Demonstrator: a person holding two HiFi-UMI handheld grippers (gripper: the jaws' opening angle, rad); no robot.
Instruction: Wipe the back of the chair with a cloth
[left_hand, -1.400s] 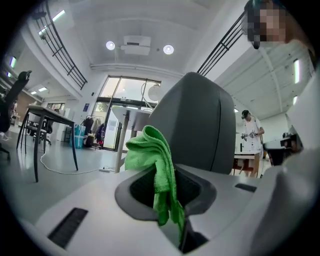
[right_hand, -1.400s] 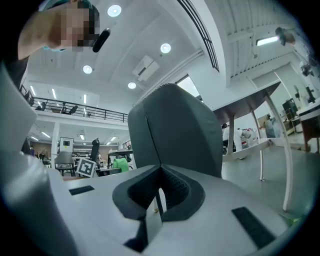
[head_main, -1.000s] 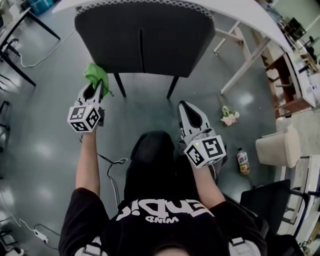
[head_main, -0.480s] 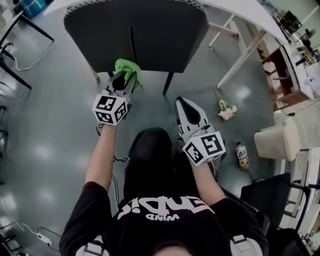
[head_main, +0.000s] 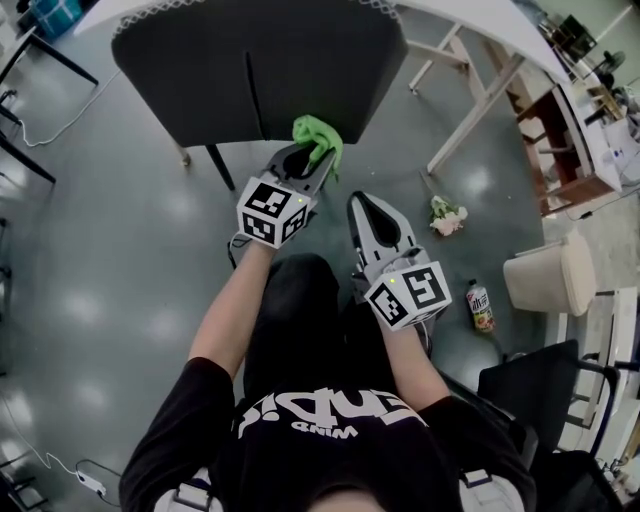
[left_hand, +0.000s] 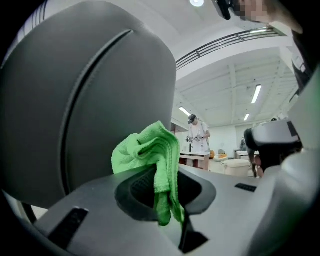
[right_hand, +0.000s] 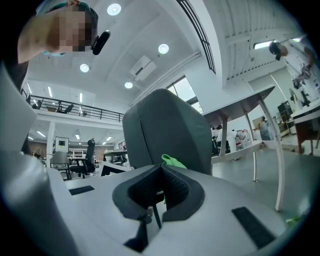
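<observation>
The dark grey chair back fills the top of the head view, with a vertical seam down its middle. My left gripper is shut on a bright green cloth, pressed against the lower right part of the chair back. In the left gripper view the cloth bunches out of the closed jaws beside the chair back. My right gripper is shut and empty, held lower, near the person's lap. Its view shows the chair back and the cloth ahead.
A white table with slanted legs stands past the chair at the right. On the floor lie a small flower bunch and a bottle. A beige seat and a black chair stand at the right. Cables trail at the left.
My left gripper has swept the green cloth rightwards along the lower chair back, from its left edge to right of the seam. The right gripper has stayed put.
</observation>
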